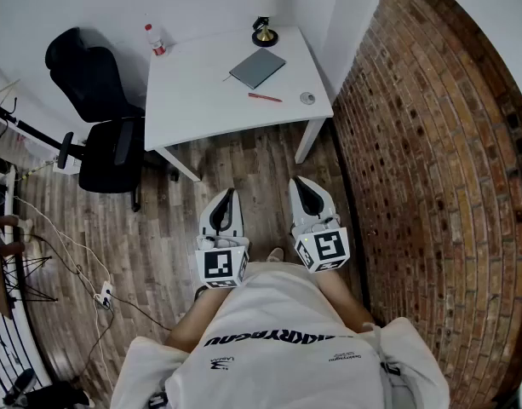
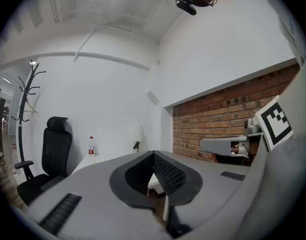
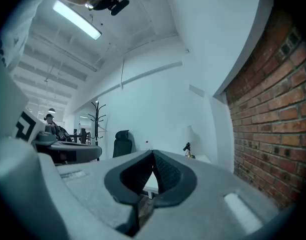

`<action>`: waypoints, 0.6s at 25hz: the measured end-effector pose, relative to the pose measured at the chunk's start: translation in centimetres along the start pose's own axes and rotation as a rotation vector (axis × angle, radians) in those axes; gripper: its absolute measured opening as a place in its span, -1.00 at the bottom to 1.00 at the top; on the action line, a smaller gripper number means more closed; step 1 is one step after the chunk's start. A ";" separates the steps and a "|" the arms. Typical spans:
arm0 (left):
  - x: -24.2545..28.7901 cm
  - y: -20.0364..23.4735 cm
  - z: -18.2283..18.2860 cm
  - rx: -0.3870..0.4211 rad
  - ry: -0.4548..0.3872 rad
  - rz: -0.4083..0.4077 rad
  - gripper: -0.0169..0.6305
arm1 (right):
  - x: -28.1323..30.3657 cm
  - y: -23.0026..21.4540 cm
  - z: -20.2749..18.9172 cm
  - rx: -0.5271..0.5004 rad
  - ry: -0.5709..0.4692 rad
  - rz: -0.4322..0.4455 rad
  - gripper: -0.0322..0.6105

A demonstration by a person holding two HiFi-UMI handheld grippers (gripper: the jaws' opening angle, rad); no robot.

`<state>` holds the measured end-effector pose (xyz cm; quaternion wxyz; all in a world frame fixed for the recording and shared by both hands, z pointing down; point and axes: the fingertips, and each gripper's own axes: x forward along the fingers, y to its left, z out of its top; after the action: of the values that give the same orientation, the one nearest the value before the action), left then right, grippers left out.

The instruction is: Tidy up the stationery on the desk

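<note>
A white desk [image 1: 201,92] stands ahead in the head view. On it lie a grey notebook [image 1: 257,67], a red pen [image 1: 265,97] and a small round grey object [image 1: 307,98]. My left gripper [image 1: 229,196] and right gripper [image 1: 301,183] are held side by side over the wooden floor, well short of the desk. Both are shut with nothing between the jaws. In the left gripper view the left gripper's tips [image 2: 153,154] meet; the right gripper's tips [image 3: 153,153] meet in the right gripper view.
A black office chair [image 1: 103,113] stands left of the desk. A bottle with a red cap [image 1: 155,39] and a small black-and-gold lamp base [image 1: 263,32] sit at the desk's far edge. A brick wall [image 1: 422,169] runs along the right. Cables and a power strip [image 1: 104,295] lie on the floor at left.
</note>
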<state>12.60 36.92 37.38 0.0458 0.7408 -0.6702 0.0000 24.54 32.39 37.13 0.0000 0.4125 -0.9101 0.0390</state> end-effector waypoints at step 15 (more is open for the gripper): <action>0.5 -0.9 -0.8 -0.031 0.032 0.011 -0.96 | -0.1 -0.7 -0.1 0.056 -0.014 0.025 -0.90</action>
<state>13.62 36.55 38.11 0.0682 0.7360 -0.6735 0.0017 25.16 31.99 37.29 -0.0186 0.4013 -0.9137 0.0615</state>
